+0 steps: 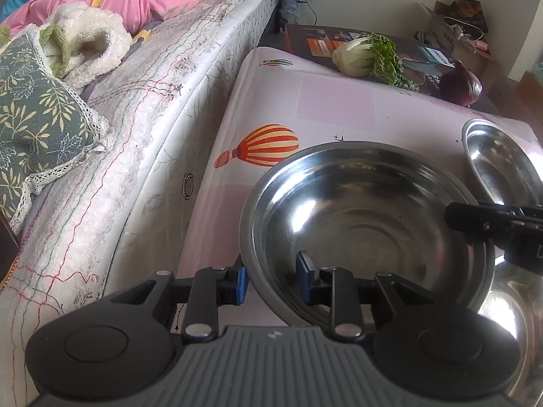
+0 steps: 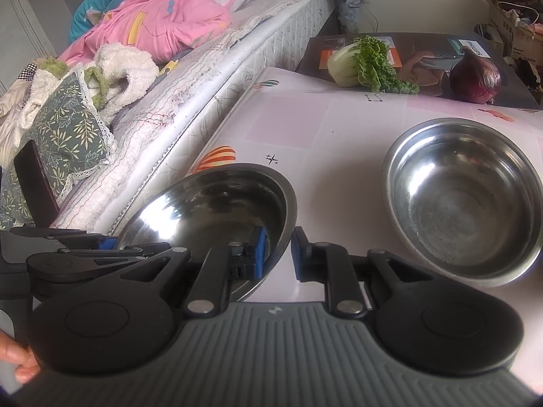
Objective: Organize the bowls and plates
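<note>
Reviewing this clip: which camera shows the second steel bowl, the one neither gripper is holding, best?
The right wrist view: the free steel bowl sits whole on the table, rim and inside visible. In the left wrist view the same bowl is cut by the frame edge and partly hidden behind the right gripper.

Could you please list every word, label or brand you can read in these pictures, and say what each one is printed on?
"PHILIPS": on a pale blue label on the dark printed box behind the red onion, lettering turned sideways.
Orange panels on the same box: print too small to read.
Cardboard boxes at far right: print blurred, unreadable.
</note>
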